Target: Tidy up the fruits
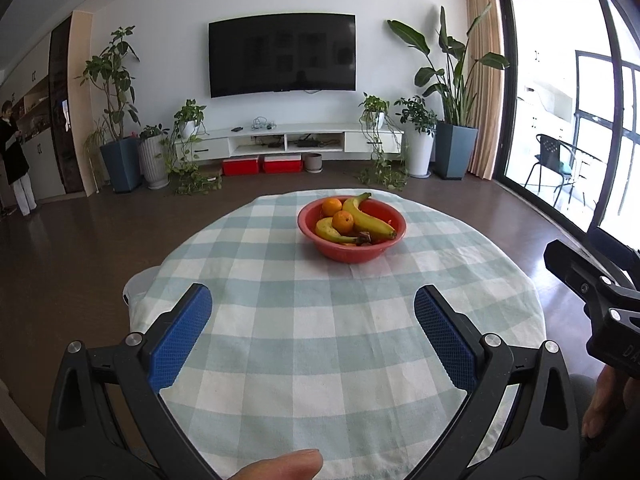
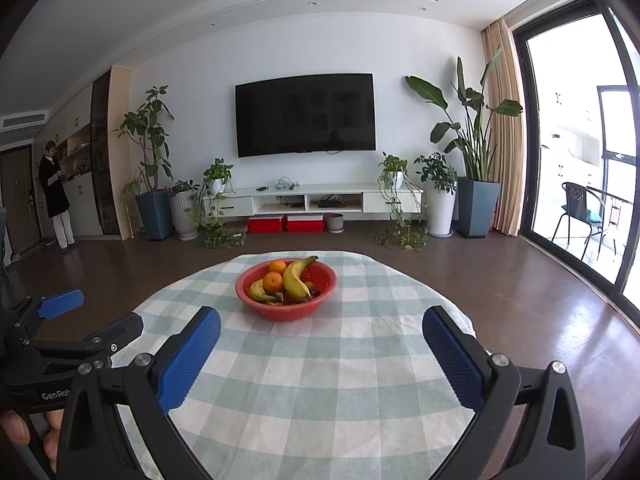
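On checked cloth point(image 1: 320, 340), red fruit bowl point(image 1: 316, 236), filled

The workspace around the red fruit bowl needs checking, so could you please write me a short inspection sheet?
Surface: round table under a checked cloth, bare apart from the bowl.
Job's things: red bowl holding two bananas and two oranges; something dark beneath, unclear.
Clutter: nothing seen on the table.
Grippers: left gripper and right gripper both open, empty, short of the bowl.
Cables: nothing seen on the table.
Surroundings: wall television, potted plants, a person standing far left.
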### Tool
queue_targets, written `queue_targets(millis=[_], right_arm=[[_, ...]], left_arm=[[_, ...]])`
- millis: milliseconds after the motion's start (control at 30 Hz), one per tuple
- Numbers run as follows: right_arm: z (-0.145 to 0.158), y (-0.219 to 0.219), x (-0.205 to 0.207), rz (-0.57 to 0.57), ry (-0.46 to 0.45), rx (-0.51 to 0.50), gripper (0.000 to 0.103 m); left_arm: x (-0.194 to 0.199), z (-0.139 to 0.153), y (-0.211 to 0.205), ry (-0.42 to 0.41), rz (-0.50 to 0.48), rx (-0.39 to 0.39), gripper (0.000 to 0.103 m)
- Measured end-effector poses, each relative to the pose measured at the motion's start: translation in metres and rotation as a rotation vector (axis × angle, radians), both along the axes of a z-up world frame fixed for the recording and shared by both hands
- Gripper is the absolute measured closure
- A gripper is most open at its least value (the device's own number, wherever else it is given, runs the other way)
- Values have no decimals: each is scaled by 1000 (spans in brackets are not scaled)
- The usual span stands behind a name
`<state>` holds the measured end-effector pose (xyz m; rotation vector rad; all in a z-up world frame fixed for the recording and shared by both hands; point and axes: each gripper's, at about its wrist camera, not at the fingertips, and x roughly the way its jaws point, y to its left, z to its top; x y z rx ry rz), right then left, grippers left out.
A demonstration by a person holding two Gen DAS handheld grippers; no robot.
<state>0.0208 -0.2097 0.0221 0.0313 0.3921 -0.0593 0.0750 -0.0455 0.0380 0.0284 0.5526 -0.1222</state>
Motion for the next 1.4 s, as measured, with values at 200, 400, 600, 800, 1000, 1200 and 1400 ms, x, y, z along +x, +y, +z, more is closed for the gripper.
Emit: queue_targets(millis=[200,400,600,800,1000,1200,1400], right_arm=[[-18,-5,1,-33,82,10,0],[-34,-1,3,-37,140,-3,0],[-45,0,7,-32,185,-5,0],[-52,4,10,-29,222,-4,0],[-58,10,13,-21,255,-16,0],[-62,11,15,-18,280,-10,0],[-65,10,16,-21,295,-5,0]], left_arm=[[10,-21,-1,63,5,5,0],[22,-42,-3,109,11,6,0],[27,-61,0,153,23,1,0],[30,-74,3,176,25,-4,0],[35,-87,8,209,39,-13,0],[36,-92,10,219,45,-10,0],[35,-94,9,223,42,-7,0]])
